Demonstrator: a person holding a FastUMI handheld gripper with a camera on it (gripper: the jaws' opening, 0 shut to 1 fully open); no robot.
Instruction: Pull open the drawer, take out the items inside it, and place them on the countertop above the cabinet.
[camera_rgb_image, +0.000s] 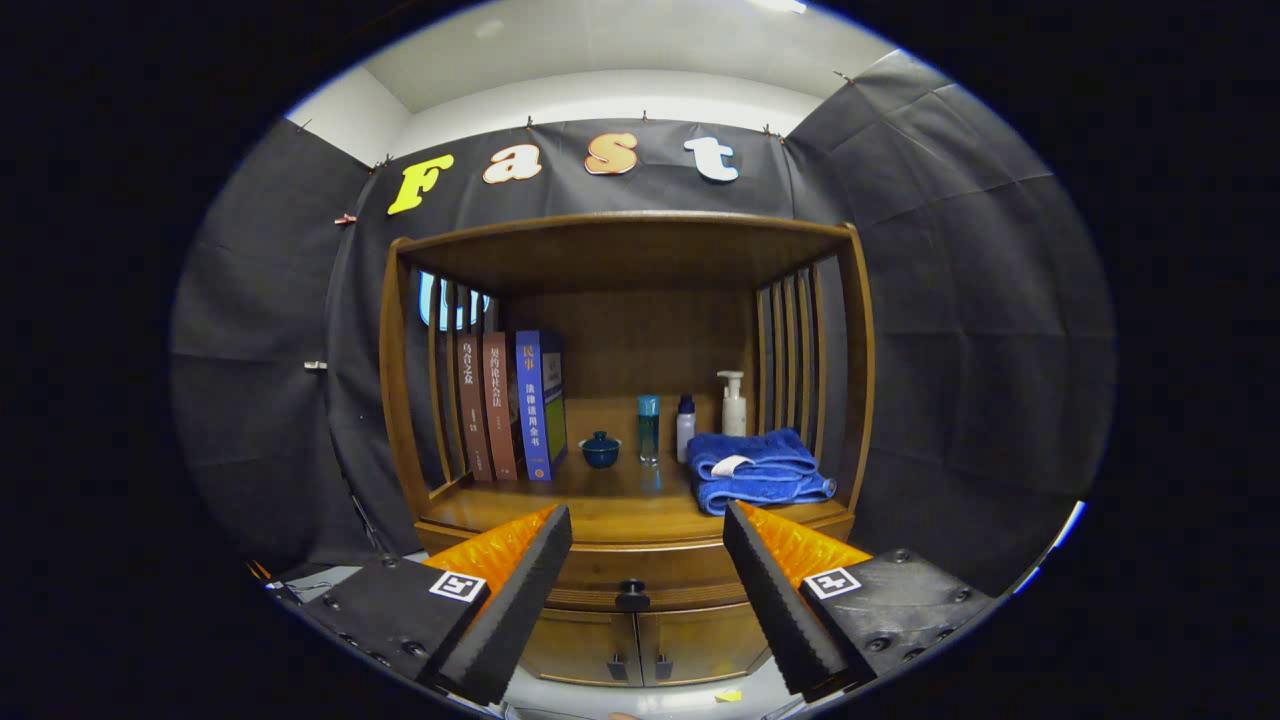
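A wooden cabinet stands ahead of me with a closed drawer (640, 570) under its countertop (620, 515). The drawer has a small dark knob (632, 596) at its middle. My gripper (648, 530) is open, its fingers spread wide and apart from the cabinet, with the knob seen between them and a little below the tips. Nothing sits between the fingers. What lies inside the drawer is hidden.
On the countertop stand three books (510, 405) at the left, a small blue lidded cup (600, 449), a teal bottle (649, 428), a small white bottle (685, 428), a pump bottle (733, 403) and a folded blue towel (757, 469). Two small doors (640, 645) sit below the drawer.
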